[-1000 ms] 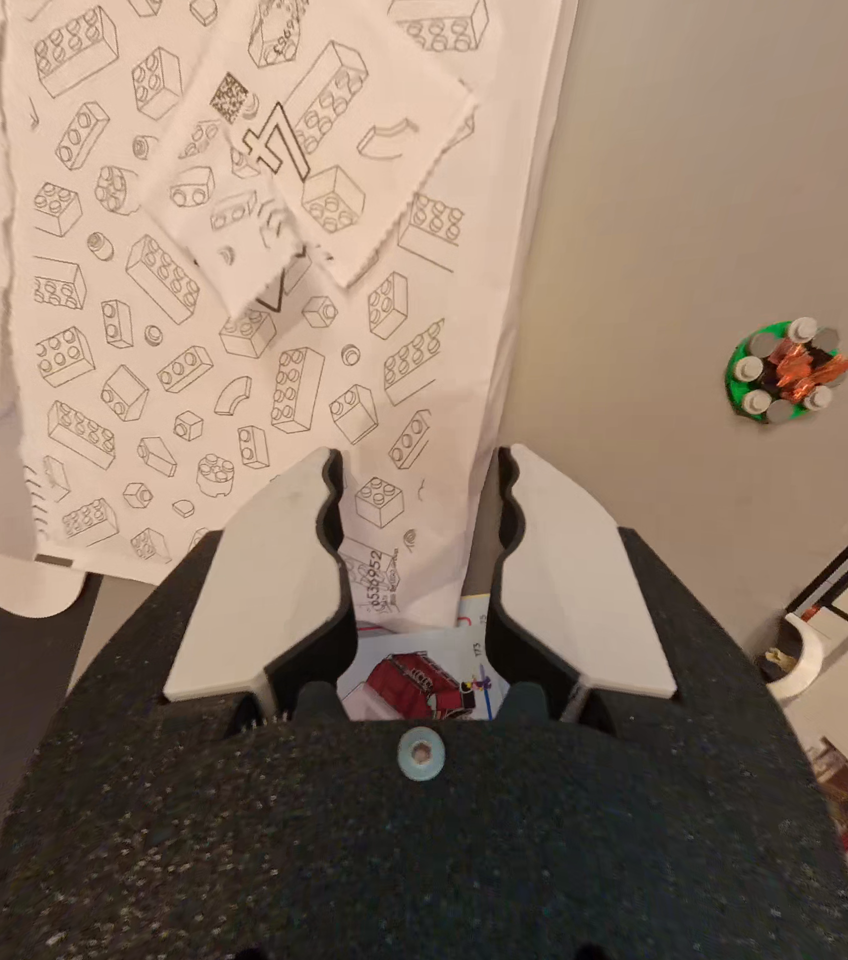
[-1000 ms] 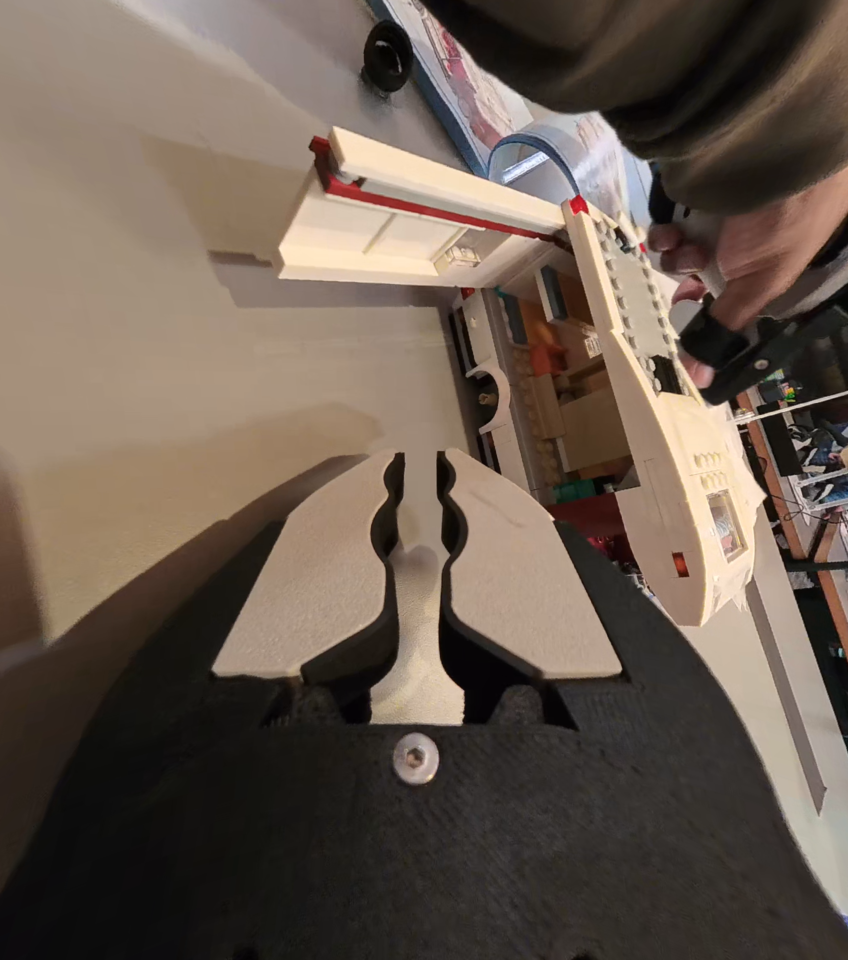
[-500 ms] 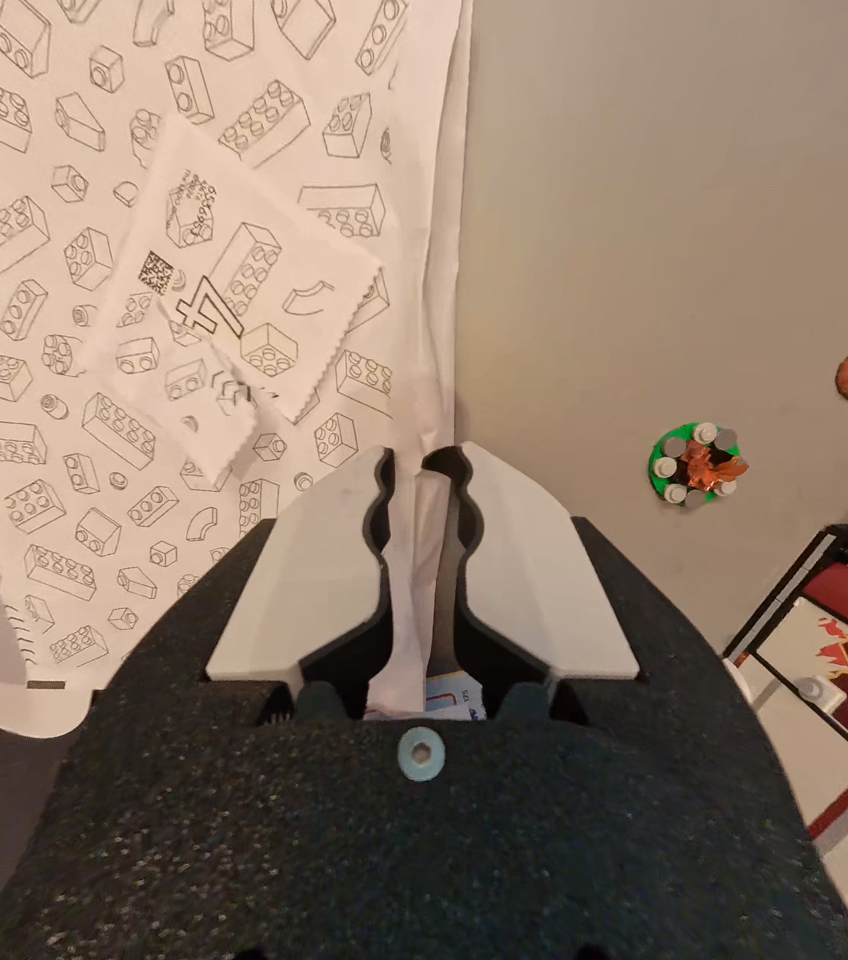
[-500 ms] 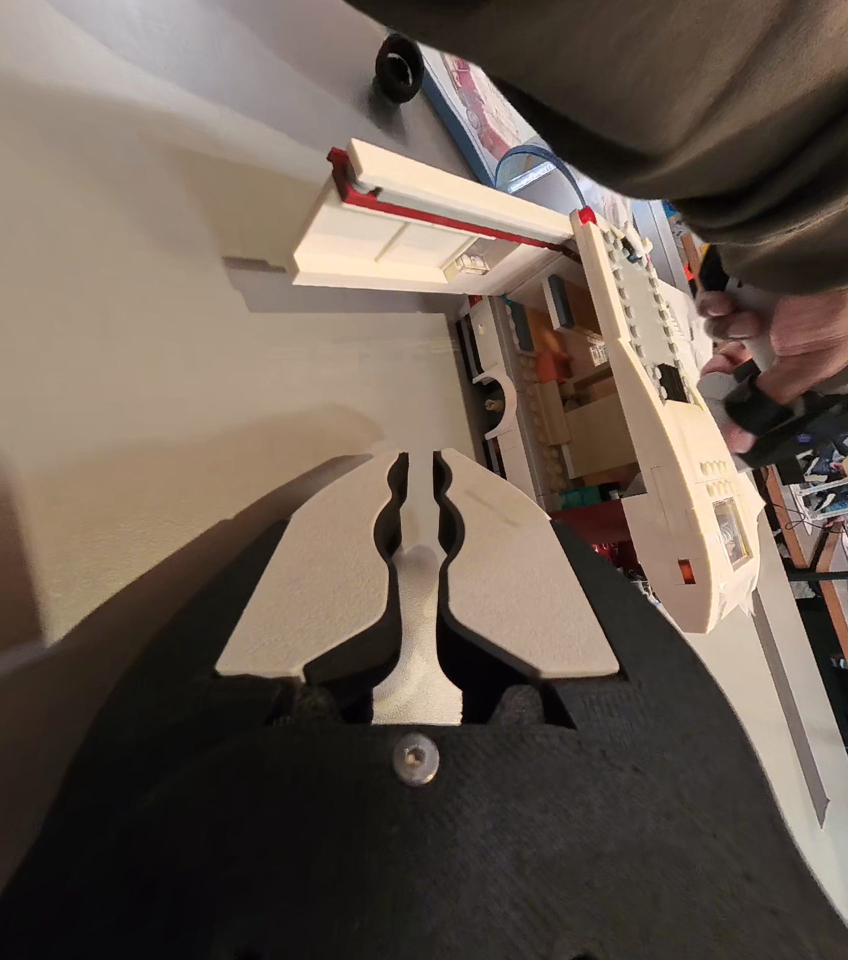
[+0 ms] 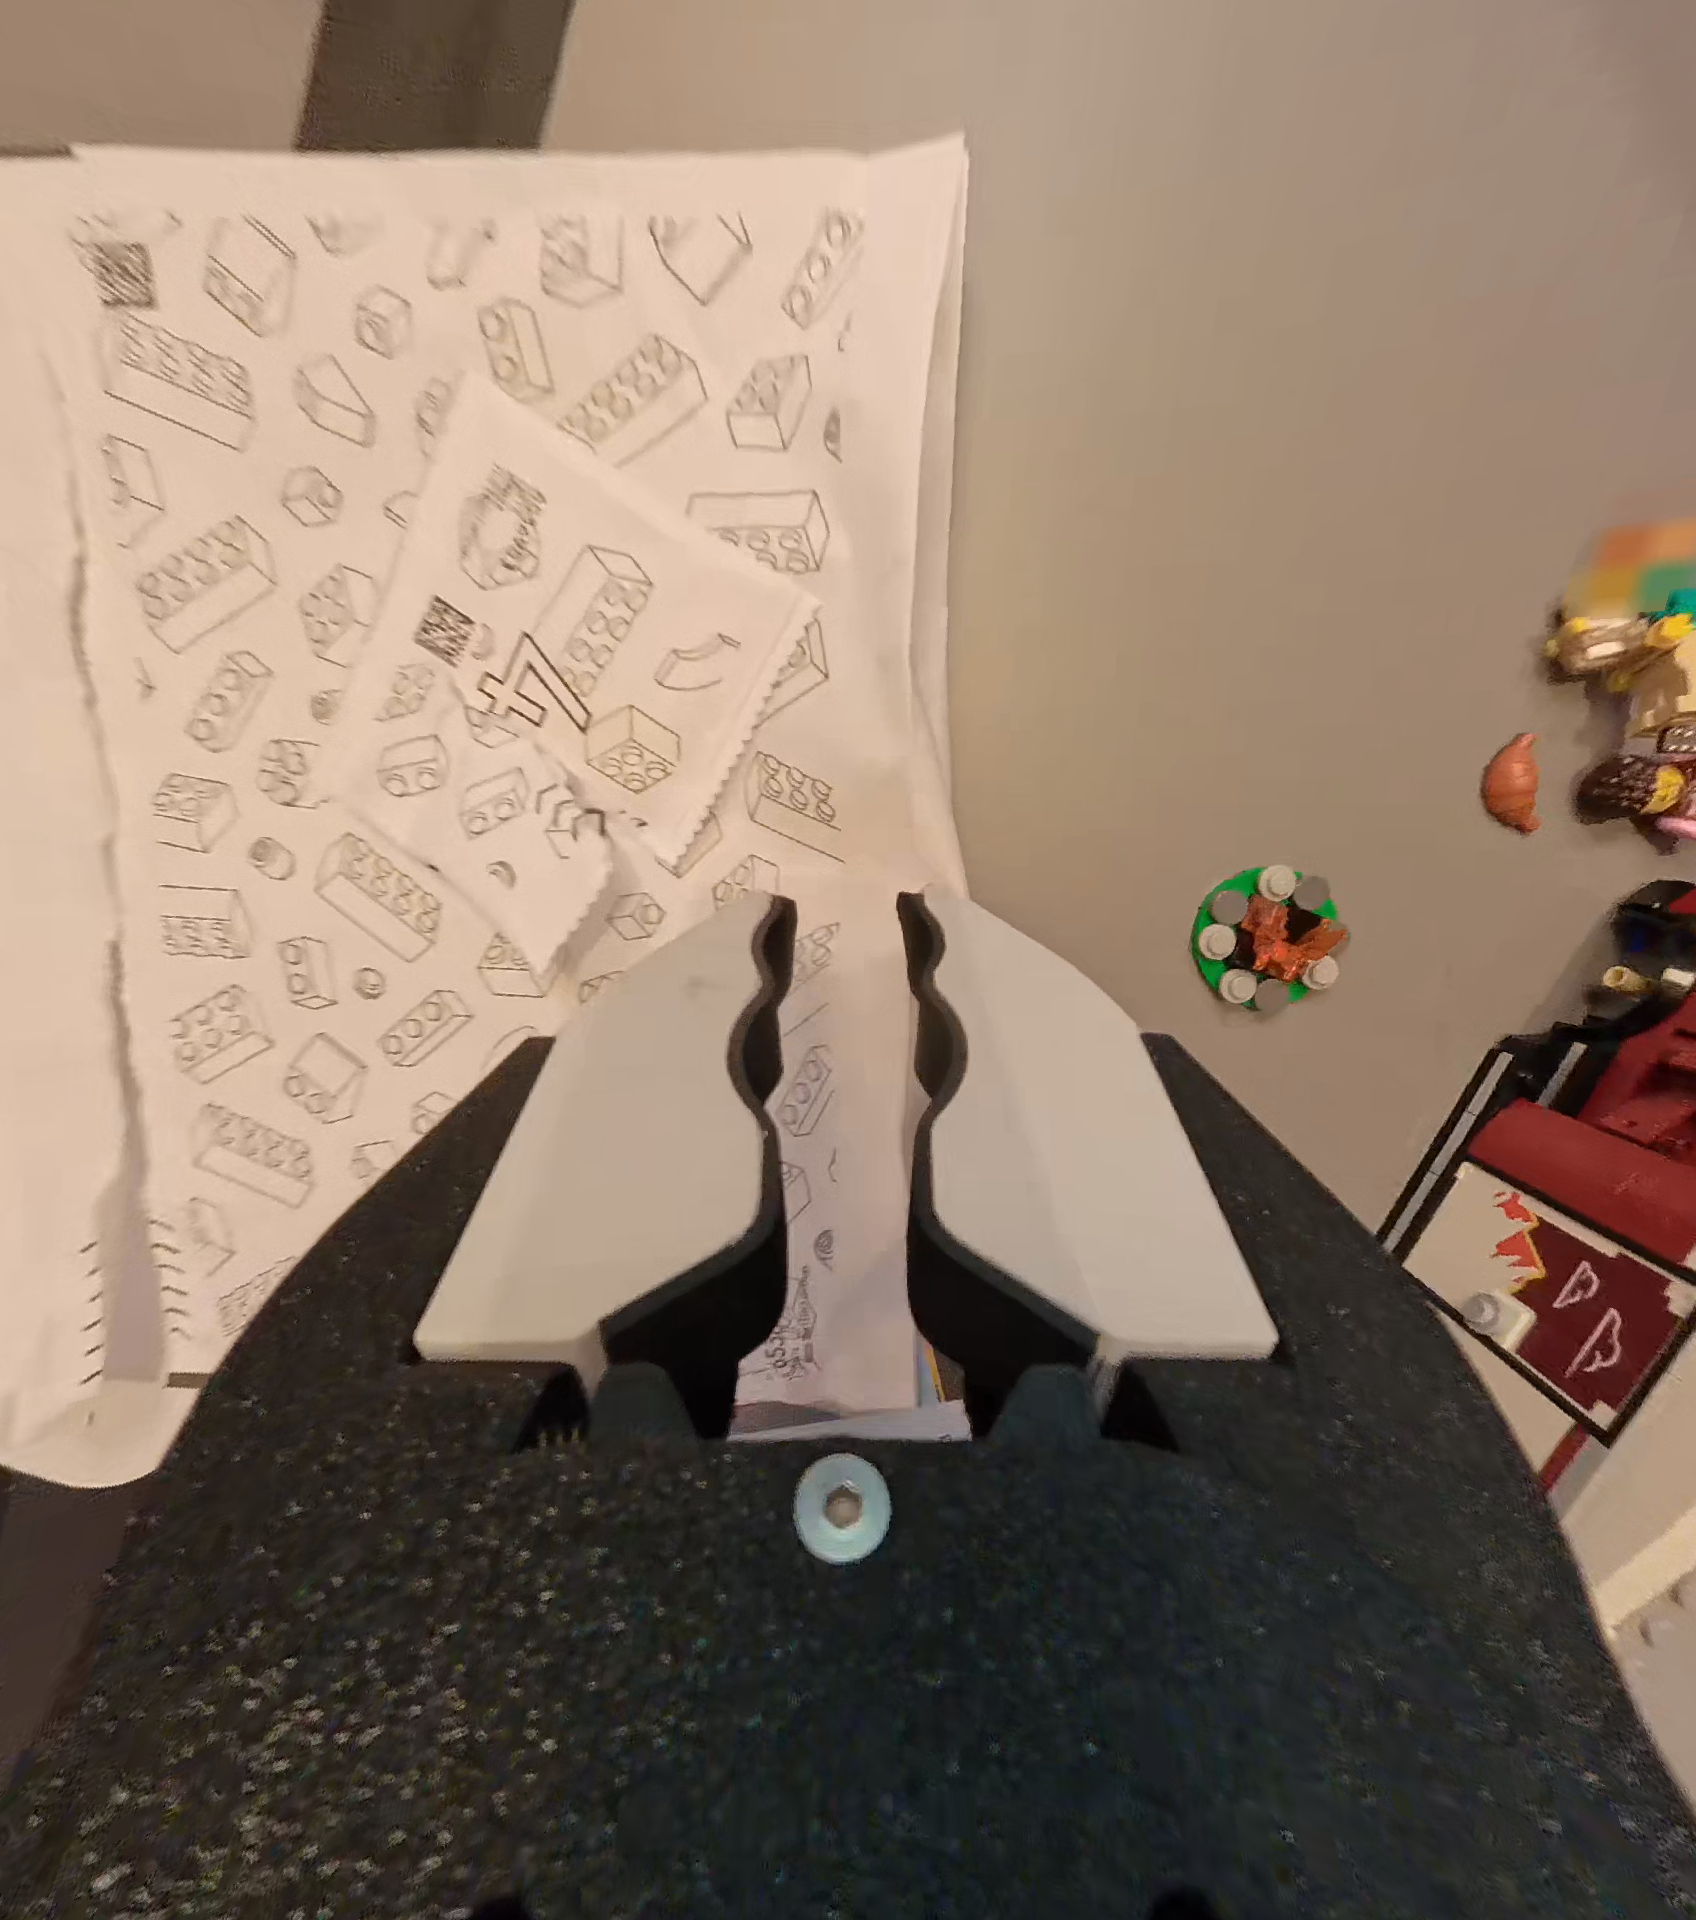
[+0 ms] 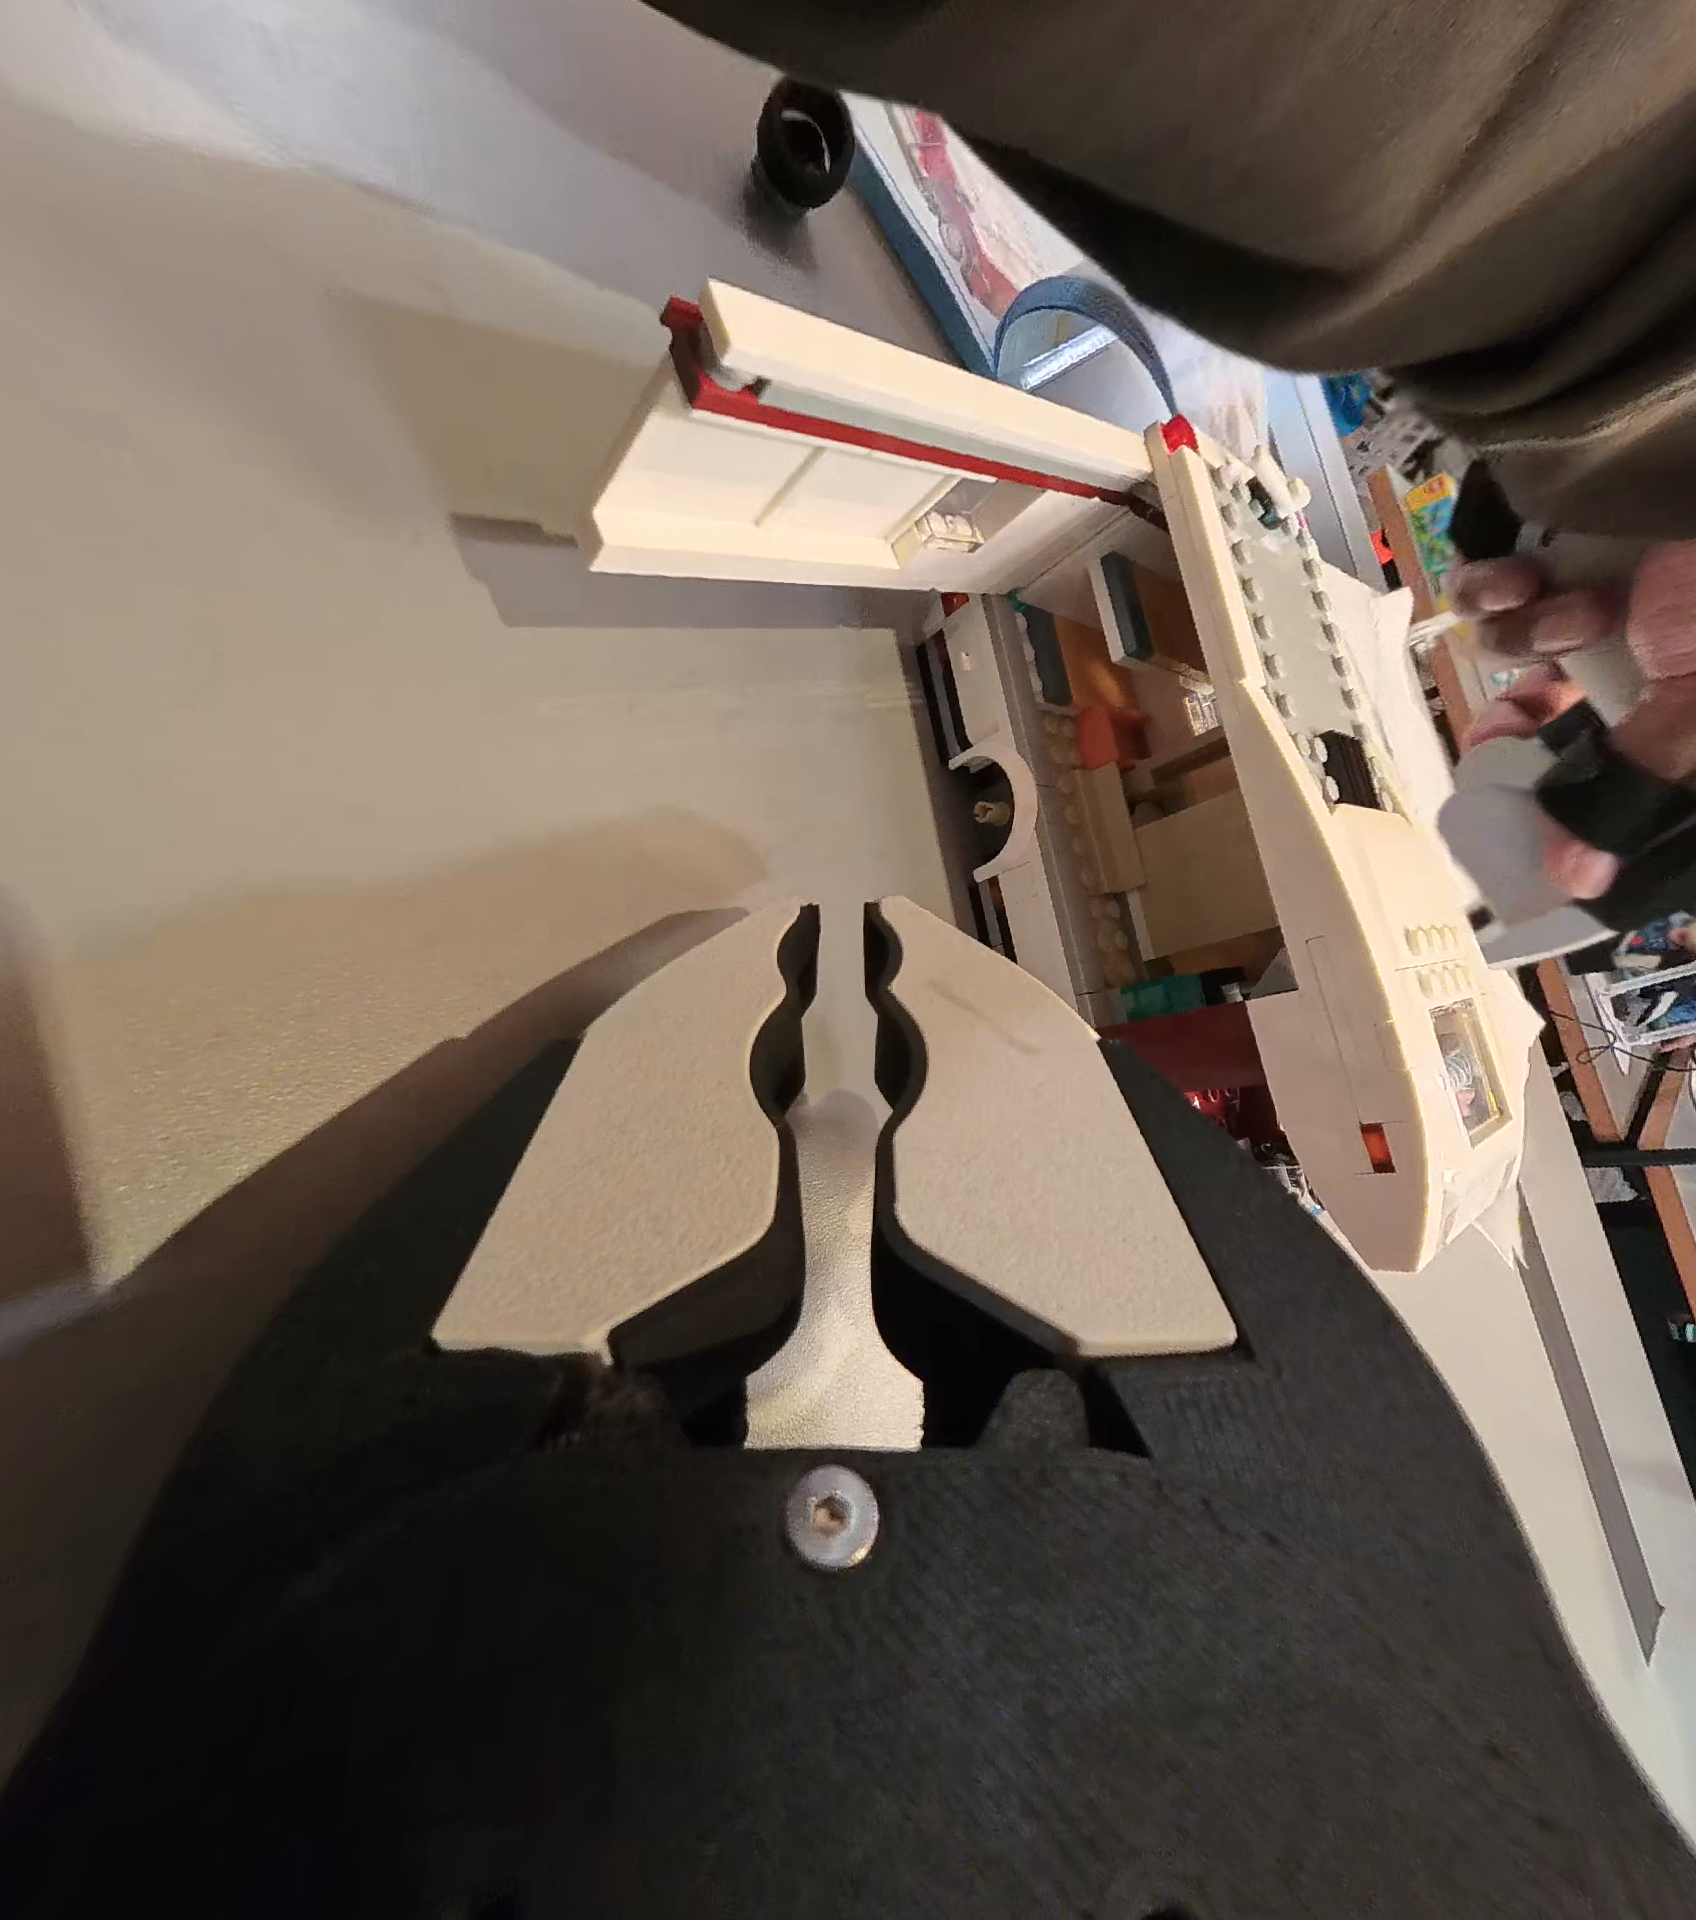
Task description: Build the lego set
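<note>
Under L gripper (image 5: 846, 914)'s parted jaws: paper bag (image 5: 511, 582).

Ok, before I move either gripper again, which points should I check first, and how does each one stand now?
1. Left gripper free of load: ok. Its fingers stand apart, and the large printed paper bag under them shows through the gap.
2. Right gripper free of load: ok. Only the table shows in its narrow gap.
3. Right gripper clear of the brick model: ok. The model lies apart, to its right.
4. Green round build clear of the left gripper: ok. It lies apart, to the right.
5. Small torn bag flat on the large one: cannot tell, the view is blurred.
</note>
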{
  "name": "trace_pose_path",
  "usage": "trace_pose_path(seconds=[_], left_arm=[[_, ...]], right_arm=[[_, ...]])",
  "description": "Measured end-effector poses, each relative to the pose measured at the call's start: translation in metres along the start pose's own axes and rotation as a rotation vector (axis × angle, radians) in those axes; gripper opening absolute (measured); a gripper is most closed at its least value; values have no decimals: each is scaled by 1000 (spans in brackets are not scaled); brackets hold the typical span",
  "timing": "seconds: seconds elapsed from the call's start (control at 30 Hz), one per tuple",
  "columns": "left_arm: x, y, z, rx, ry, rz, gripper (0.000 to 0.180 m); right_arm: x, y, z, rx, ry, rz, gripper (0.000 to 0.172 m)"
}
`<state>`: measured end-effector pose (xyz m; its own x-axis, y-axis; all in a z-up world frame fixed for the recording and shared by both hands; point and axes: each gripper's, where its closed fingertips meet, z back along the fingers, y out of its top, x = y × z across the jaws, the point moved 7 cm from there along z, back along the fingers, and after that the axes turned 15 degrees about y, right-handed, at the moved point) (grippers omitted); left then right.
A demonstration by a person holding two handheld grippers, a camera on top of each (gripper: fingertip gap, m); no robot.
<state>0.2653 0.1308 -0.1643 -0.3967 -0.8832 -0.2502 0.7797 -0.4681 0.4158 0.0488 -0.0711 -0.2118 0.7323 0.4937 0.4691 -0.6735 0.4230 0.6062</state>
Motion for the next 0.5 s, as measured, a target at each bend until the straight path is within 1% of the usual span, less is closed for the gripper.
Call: trace_pose_path(seconds=[0.07,0.13,0.23,0.33,0.37,0.43,0.5], left_arm=[[-11,7,9,44,31,25,32],[-26,13,6,72,96,52,40],[-38,11,-17,-11,144,26,51],[-41,5,-38,-86,180,-9,53],[-41,4,-42,-92,198,-20,50],[-41,3,-46,-89,221,-40,32],[-41,4,-45,-76,244,-73,2]], right_arm=[[0,0,0,-1,0,2,8],[0,0,0,-1,0,4,7],[0,0,0,0,2,1,7],[1,0,0,2,1,-2,8],[1,0,0,2,0,-3,8],[1,-1,0,2,1,-4,8],[1,-1,0,2,1,-4,8]])
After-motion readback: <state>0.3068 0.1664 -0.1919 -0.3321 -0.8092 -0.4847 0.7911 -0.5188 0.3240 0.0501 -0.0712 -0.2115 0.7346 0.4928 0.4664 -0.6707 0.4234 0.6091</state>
